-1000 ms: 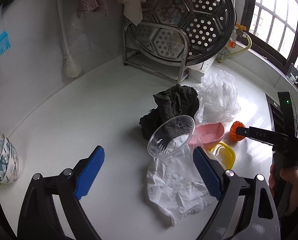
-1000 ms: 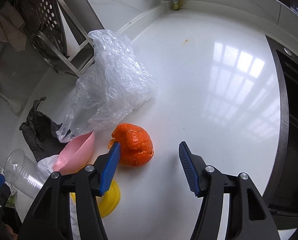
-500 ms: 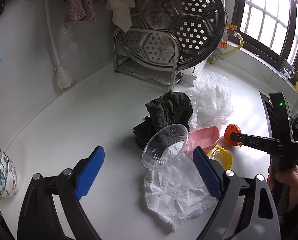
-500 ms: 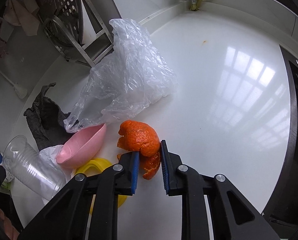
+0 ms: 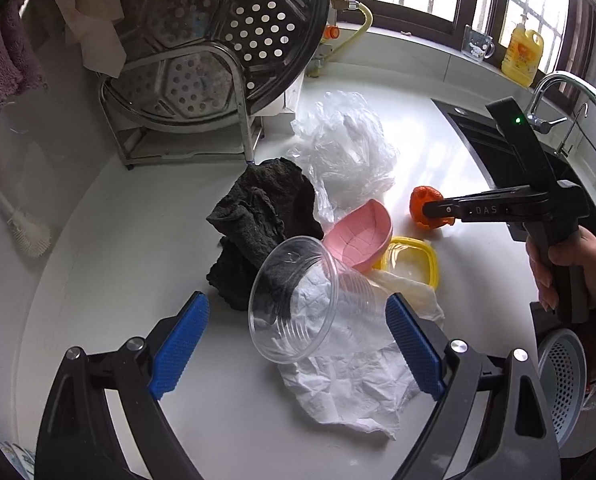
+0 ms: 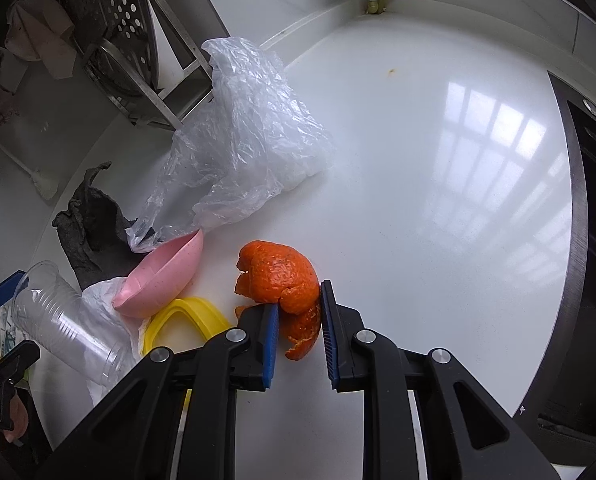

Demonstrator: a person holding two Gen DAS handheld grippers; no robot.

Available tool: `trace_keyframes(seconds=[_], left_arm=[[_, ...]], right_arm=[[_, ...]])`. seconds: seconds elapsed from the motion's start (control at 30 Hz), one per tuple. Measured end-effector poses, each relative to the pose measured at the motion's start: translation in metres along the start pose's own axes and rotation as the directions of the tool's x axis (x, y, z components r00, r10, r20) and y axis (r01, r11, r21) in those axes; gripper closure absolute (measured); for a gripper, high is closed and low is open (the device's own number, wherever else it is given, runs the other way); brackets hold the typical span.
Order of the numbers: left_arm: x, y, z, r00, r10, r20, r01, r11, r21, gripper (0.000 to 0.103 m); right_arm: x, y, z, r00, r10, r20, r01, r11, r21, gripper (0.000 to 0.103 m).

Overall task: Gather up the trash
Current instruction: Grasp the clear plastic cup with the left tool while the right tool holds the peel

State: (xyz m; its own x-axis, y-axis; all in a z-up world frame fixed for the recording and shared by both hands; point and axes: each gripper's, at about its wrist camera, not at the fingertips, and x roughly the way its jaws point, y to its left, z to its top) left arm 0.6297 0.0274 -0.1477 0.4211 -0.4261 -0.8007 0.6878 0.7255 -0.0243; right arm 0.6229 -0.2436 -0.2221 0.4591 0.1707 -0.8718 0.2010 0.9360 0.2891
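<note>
The right gripper (image 6: 298,340) pinches the orange peel (image 6: 284,280) mid-table by 1 lower flap; the brittle peel could tear and drop. The left gripper (image 5: 298,344), spread around the plastic cup (image 5: 306,308), may crush it.

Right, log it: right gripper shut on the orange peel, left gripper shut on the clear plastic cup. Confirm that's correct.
Not quite. The right gripper is shut on the orange peel, but the left gripper is open: in the left wrist view its pads stand wide apart on either side of the clear plastic cup, which lies on its side on the crumpled white paper.
</note>
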Motion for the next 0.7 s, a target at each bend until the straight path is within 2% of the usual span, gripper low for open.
trace_keyframes(seconds=[0.07, 0.2, 0.37, 0.47, 0.5, 0.57, 0.63, 0.67, 0.7], left_arm=[[0.001, 0.001, 0.001, 0.999, -0.037, 0.011, 0.037, 0.999, -0.003, 0.02], [0.006, 0.001, 0.005, 0.994, -0.11, 0.001, 0.11, 0.994, 0.022, 0.033], [0.008, -0.008, 0.007, 0.984, -0.178, -0.018, 0.179, 0.979, 0.096, 0.034], [0.018, -0.01, 0.006, 0.978, -0.202, -0.057, 0.207, 0.973, 0.103, 0.034], [0.021, -0.01, 0.004, 0.975, -0.212, -0.068, 0.218, 0.971, 0.1, 0.038], [0.028, -0.01, 0.002, 0.971, -0.224, -0.085, 0.232, 0.968, 0.094, 0.046], [0.034, -0.011, -0.001, 0.97, -0.221, -0.098, 0.229, 0.97, 0.083, 0.066], [0.036, -0.012, -0.002, 0.967, -0.231, -0.107, 0.239, 0.968, 0.073, 0.071], [0.037, -0.013, -0.003, 0.964, -0.242, -0.109, 0.25, 0.966, 0.063, 0.08]], right_arm=[[0.002, 0.002, 0.003, 1.0, -0.005, -0.001, 0.005, 1.0, -0.002, 0.084], [0.002, 0.003, 0.004, 1.0, -0.007, -0.002, 0.007, 1.0, -0.001, 0.084], [0.002, -0.001, 0.003, 1.0, 0.002, -0.004, -0.002, 1.0, 0.022, 0.084], [0.001, -0.002, 0.003, 1.0, 0.002, -0.001, -0.002, 1.0, 0.025, 0.084], [0.001, -0.002, 0.002, 1.0, -0.001, 0.0, 0.0, 1.0, 0.022, 0.084], [0.001, -0.001, 0.001, 1.0, -0.005, 0.001, 0.005, 1.0, 0.018, 0.084], [0.0, 0.0, 0.001, 1.0, -0.01, 0.004, 0.01, 1.0, 0.017, 0.084], [-0.001, 0.0, 0.0, 1.0, -0.013, 0.008, 0.013, 1.0, 0.018, 0.084], [-0.002, 0.0, 0.0, 1.0, -0.015, 0.013, 0.015, 1.0, 0.02, 0.084]])
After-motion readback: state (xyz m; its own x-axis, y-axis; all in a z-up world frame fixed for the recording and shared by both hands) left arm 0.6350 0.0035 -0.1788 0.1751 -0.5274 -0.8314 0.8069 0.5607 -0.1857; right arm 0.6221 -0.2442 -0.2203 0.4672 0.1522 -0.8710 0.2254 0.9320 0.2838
